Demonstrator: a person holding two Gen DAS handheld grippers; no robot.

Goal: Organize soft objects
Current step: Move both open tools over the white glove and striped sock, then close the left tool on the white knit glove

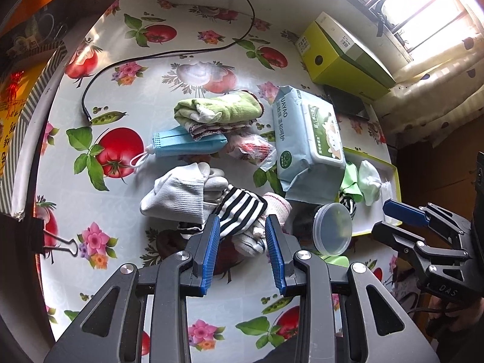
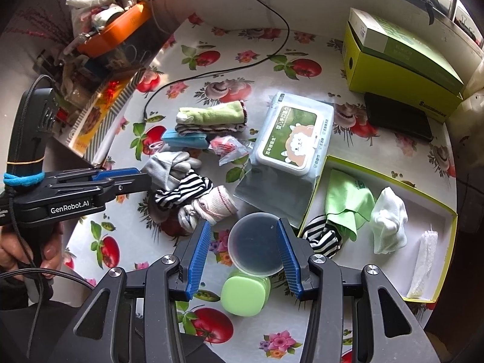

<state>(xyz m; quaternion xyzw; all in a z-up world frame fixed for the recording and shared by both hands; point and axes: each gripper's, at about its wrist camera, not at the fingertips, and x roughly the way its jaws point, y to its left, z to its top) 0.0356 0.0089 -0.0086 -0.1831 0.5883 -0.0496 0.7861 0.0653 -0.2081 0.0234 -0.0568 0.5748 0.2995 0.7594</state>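
My left hand-held gripper (image 2: pixel 133 178): black linkage, blue ribbed pads, silver screws, "GenRobot.AI" lettering, blue band and black cable behind it.

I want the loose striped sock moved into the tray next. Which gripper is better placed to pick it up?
Left. The left gripper hangs open directly over the striped sock in the pile; the right gripper straddles the clear lid instead.

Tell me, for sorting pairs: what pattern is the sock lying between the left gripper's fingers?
Black-and-white stripes on the sock, clearest in the left wrist view.
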